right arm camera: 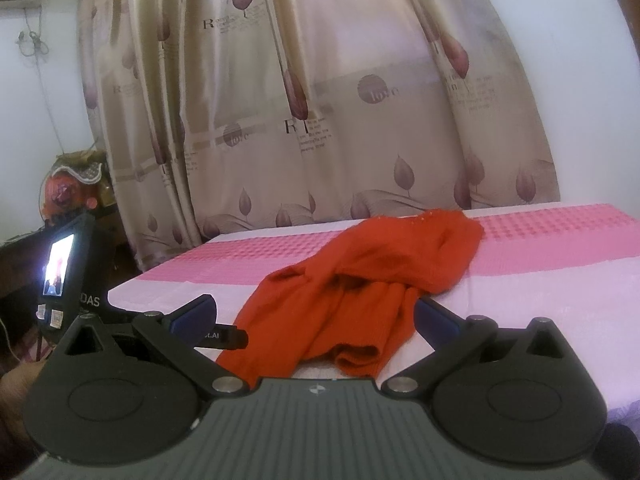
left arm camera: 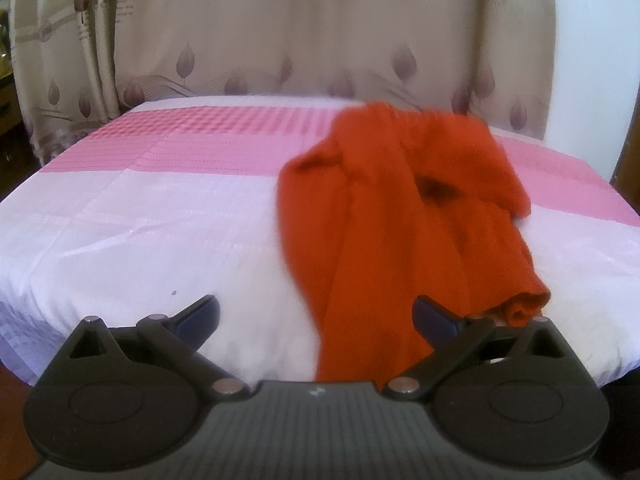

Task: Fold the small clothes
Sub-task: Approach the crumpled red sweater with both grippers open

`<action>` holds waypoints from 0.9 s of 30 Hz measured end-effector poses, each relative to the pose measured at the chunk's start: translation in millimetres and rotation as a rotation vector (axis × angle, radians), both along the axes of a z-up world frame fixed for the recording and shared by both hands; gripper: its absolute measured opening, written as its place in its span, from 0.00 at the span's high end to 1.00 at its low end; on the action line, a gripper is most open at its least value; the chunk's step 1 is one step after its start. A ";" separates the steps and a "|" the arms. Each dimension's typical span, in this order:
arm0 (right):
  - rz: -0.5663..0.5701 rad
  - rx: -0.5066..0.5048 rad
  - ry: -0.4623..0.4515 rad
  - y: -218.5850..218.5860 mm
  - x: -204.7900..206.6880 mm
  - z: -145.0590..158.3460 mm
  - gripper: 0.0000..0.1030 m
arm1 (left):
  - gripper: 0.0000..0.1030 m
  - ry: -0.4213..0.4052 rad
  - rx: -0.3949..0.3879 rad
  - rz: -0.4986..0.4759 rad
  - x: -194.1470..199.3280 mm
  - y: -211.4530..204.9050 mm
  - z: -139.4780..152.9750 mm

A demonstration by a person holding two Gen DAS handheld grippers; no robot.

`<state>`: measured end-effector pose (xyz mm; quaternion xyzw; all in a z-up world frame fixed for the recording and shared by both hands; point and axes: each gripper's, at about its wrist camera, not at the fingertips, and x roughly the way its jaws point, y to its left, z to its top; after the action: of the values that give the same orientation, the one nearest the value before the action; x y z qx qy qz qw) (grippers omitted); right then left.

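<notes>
A small red knitted garment (left arm camera: 404,208) lies crumpled on a table covered with a pink and white cloth (left arm camera: 140,216). One sleeve cuff (left arm camera: 524,306) lies at the near edge. My left gripper (left arm camera: 316,316) is open and empty, just in front of the garment's near hem. In the right wrist view the same garment (right arm camera: 360,280) lies ahead, its cuff (right arm camera: 358,358) near the table edge. My right gripper (right arm camera: 316,318) is open and empty, with the garment's near part between its fingers. The left gripper's body with its lit screen (right arm camera: 60,268) shows at the left.
A beige curtain with leaf prints (right arm camera: 320,100) hangs behind the table. A white wall is at the right. Red and dark clutter (right arm camera: 68,188) stands at the far left. The cloth (right arm camera: 560,280) stretches to the right of the garment.
</notes>
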<state>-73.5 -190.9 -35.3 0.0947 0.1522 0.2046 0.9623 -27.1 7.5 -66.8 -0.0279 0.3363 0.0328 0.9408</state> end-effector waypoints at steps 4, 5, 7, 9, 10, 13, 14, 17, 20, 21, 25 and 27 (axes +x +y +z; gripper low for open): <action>-0.001 0.004 0.005 -1.1 0.9 0.3 0.00 | 0.00 0.016 -0.007 -0.016 -0.6 1.8 -2.6; -0.002 0.004 0.007 -1.3 1.0 0.1 0.00 | 0.00 0.021 -0.020 -0.028 -1.9 3.8 -3.5; -0.002 0.006 0.009 -2.5 1.1 -0.6 0.00 | 0.00 0.026 -0.073 -0.058 -6.1 11.1 -7.0; -0.007 0.008 0.012 -3.9 1.0 -1.8 0.00 | 0.00 0.035 -0.122 -0.085 -10.0 19.0 -12.6; -0.009 0.009 0.014 -4.6 1.3 -2.3 0.00 | 0.00 0.041 -0.135 -0.101 -12.1 22.4 -16.5; -0.015 0.019 0.024 -8.6 2.2 -6.2 0.00 | 0.00 0.043 -0.155 -0.144 -19.6 27.7 -26.0; -0.017 0.022 0.030 -9.8 3.4 -7.4 0.00 | 0.00 0.041 -0.155 -0.153 -21.7 28.0 -28.3; -0.019 0.038 0.044 -12.4 5.7 -10.4 0.00 | 0.01 0.044 -0.159 -0.181 -24.0 25.9 -34.8; -0.020 0.049 0.053 -14.3 7.0 -12.6 0.00 | 0.01 0.036 -0.142 -0.180 -22.8 21.8 -38.0; -0.021 0.049 0.055 -14.4 7.3 -12.7 0.00 | 0.01 0.035 -0.142 -0.177 -21.7 21.6 -38.7; -0.024 0.054 0.063 -15.0 9.7 -13.8 0.00 | 0.02 0.022 -0.142 -0.168 -20.6 20.6 -42.0; -0.026 0.059 0.070 -14.8 11.5 -14.4 0.00 | 0.13 0.019 -0.123 -0.160 -22.4 20.2 -42.5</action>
<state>-62.0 -205.8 -49.8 0.1323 0.1786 0.1932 0.9557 -49.5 27.7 -109.3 -0.0584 0.3477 -0.0630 0.9337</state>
